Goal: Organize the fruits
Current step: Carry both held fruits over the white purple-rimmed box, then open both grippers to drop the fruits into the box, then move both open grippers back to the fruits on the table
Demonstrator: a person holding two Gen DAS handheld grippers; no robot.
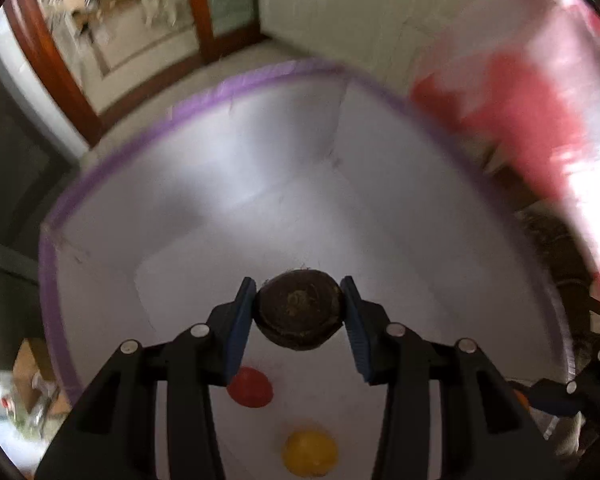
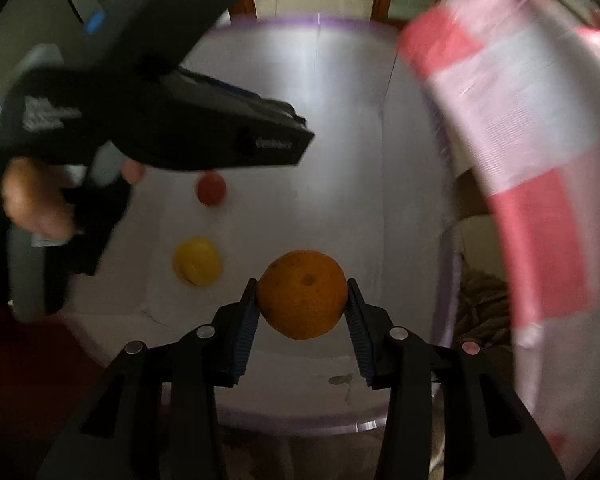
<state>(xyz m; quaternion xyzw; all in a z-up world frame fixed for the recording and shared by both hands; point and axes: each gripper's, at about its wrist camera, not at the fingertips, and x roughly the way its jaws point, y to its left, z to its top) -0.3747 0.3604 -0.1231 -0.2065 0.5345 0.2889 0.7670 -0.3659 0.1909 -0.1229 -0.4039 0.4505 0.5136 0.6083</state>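
Now I hold both grippers over the white bin (image 1: 260,184): my left gripper (image 1: 299,312) pinches a dark brown fruit (image 1: 299,314), my right gripper (image 2: 302,304) pinches an orange (image 2: 302,294), ready to drop beside the red fruit (image 1: 249,387) and yellow fruit (image 1: 309,453) inside.

Matte black plastic with blue pads, that's pretty much both rigs.

The left hand-held gripper (image 1: 299,312) has two chunky black fingers, each built from a pair of angular link arms with round silver pin heads at the joints, and ribbed blue pads (image 1: 240,328) on the inner faces. The right hand-held gripper (image 2: 302,308) is the same deal: black links, silver pins, blue ribbed pads (image 2: 247,332). In the right wrist view you get the left unit side-on, a boxy black body with small white lettering too blurred to read, a blue patch near the top, and a pistol-style handle wrapped by the person's hand (image 2: 36,200).
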